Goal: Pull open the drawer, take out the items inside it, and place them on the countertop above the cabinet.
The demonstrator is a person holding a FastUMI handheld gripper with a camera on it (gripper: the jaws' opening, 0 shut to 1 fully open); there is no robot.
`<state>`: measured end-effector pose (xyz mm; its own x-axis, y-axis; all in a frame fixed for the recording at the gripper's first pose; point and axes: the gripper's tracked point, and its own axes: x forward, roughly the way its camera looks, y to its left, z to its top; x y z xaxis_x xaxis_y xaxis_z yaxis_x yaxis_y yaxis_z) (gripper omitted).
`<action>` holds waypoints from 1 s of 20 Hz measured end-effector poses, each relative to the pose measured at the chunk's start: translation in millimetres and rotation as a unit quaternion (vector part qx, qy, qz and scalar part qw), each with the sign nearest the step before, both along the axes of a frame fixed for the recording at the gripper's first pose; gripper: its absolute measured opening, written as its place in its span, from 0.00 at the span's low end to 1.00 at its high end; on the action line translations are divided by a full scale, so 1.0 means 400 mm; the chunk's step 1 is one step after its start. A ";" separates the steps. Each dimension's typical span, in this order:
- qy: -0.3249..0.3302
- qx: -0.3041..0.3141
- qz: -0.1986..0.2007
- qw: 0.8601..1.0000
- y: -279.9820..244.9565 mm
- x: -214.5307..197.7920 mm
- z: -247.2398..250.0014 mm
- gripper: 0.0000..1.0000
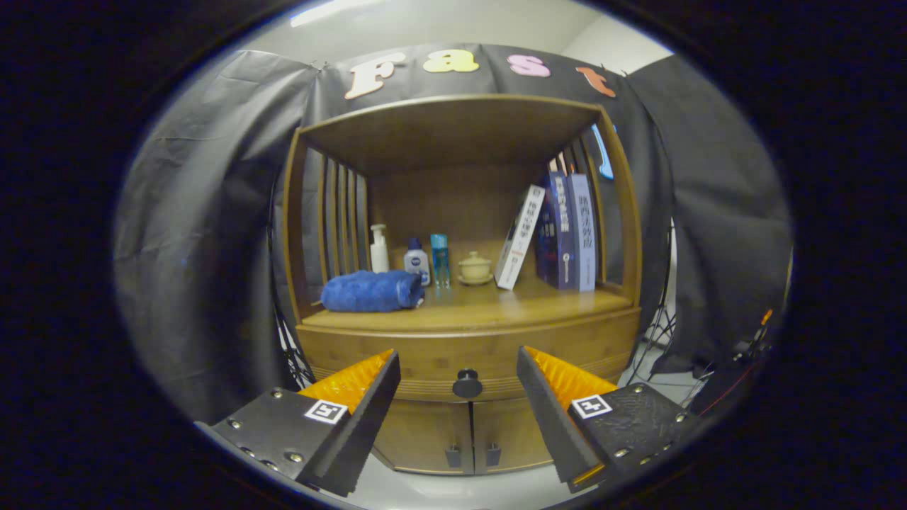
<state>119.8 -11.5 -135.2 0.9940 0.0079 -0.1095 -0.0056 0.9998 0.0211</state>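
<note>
A wooden cabinet stands ahead with its drawer (425, 358) closed flush under the countertop (489, 304). A dark round knob (467, 384) sticks out of the drawer front. My gripper (459, 379) is open, and the knob lies in line between the two fingers but some way beyond their tips. Nothing is held. What lies inside the drawer is hidden.
On the countertop lie a rolled blue towel (372, 291), three small bottles (418, 262), a lidded cup (475, 268) and several books (560, 234) leaning at the right. Two lower cabinet doors (471, 435) sit under the drawer. Side slats and a wooden top enclose the shelf.
</note>
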 end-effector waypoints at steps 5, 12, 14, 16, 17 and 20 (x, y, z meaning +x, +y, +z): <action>0.026 -0.037 0.010 0.999 -0.005 0.119 -0.121 0.99; 0.054 -0.016 -0.002 0.998 -0.029 0.267 -0.226 0.88; 0.042 0.008 0.001 0.999 -0.011 0.282 -0.224 0.65; 0.040 0.001 -0.002 0.999 -0.017 0.264 -0.221 0.43; 0.041 -0.003 -0.003 0.999 -0.019 0.266 -0.223 0.43; 0.044 -0.005 -0.004 0.999 -0.017 0.264 -0.221 0.43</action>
<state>225.2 -18.5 -223.7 0.9806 -0.0024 -0.1959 0.0045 0.9999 0.0105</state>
